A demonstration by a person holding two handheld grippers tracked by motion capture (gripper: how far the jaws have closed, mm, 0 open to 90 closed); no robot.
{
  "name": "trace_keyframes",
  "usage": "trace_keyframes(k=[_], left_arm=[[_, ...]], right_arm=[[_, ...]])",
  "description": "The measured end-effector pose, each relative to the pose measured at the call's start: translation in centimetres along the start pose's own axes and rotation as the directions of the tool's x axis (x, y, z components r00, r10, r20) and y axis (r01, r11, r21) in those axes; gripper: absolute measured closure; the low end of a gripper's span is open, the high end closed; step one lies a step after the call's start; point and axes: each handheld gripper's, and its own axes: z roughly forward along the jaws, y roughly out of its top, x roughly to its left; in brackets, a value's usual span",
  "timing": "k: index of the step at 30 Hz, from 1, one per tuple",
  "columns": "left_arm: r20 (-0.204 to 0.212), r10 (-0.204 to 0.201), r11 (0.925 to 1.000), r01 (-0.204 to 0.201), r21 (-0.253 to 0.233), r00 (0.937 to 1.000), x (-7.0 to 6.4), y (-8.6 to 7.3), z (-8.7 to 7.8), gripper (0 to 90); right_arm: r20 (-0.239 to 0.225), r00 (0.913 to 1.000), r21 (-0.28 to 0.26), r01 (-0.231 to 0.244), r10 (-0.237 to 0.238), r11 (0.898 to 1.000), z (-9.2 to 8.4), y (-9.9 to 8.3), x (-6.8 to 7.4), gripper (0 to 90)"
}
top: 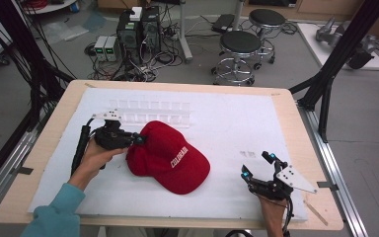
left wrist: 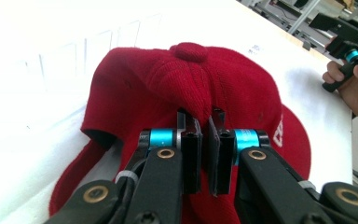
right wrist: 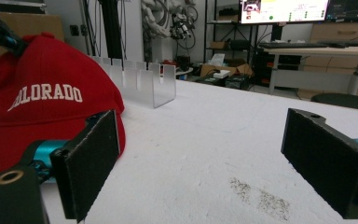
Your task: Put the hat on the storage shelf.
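Red cap (left wrist: 168, 88) pinched, left gripper (left wrist: 204, 140) level

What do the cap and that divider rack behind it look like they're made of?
Cap: soft, matte red fabric with a fuzzy, finely ribbed weave, maybe corduroy or wool; it bunches where the left gripper pinches it. The white lettering looks stitched.
Rack: clear, glossy rigid plastic, probably acrylic; the background shows through its walls.

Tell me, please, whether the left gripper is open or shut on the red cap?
Shut on it. In the left gripper view the left gripper has its fingers pressed together, pinching a fold of the red cap near its top button.
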Motion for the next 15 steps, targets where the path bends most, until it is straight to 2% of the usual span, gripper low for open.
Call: trace_keyframes(k=[6, 8, 10, 12, 14, 15], left_arm=[[0.009, 0.006, 0.9996, -0.005, -0.026, 0.9999, -1.0, 0.7, -0.9, 85.4], [0.006, 0.005, 0.9988, -0.005, -0.049, 1.0000, -1.5, 1.3, -1.4, 85.5], [0.002, 0.014, 0.9979, -0.014, -0.063, 0.9999, -1.7, 1.6, -1.7, 85.4], [-0.003, 0.018, 0.9951, -0.018, -0.097, 0.9998, -2.5, 2.4, -2.4, 85.4], [-0.005, 0.025, 0.9947, -0.025, -0.100, 0.9997, -2.8, 2.6, -2.5, 85.4], [-0.012, 0.024, 0.9942, -0.026, -0.105, 0.9996, -3.3, 3.1, -2.7, 85.4]], right_arm=[[0.004, 1.0000, 0.025, -0.001, 0.000, 1.000, 0.2, 0.1, 0.0, 10.2], [0.006, 1.0000, 0.047, 0.000, 0.000, 0.999, 0.4, 0.2, 0.0, 10.2], [0.001, 1.0000, 0.072, -0.001, 0.001, 0.997, 0.7, 0.3, 0.0, 10.2], [-0.009, 0.9999, 0.093, -0.004, 0.005, 0.996, 0.9, 0.4, 0.0, 10.2], [-0.018, 0.9998, 0.092, -0.003, 0.004, 0.996, 1.1, 0.6, 0.0, 10.2], [-0.024, 0.9997, 0.091, -0.005, 0.007, 0.996, 1.2, 0.8, 0.1, 10.2]])
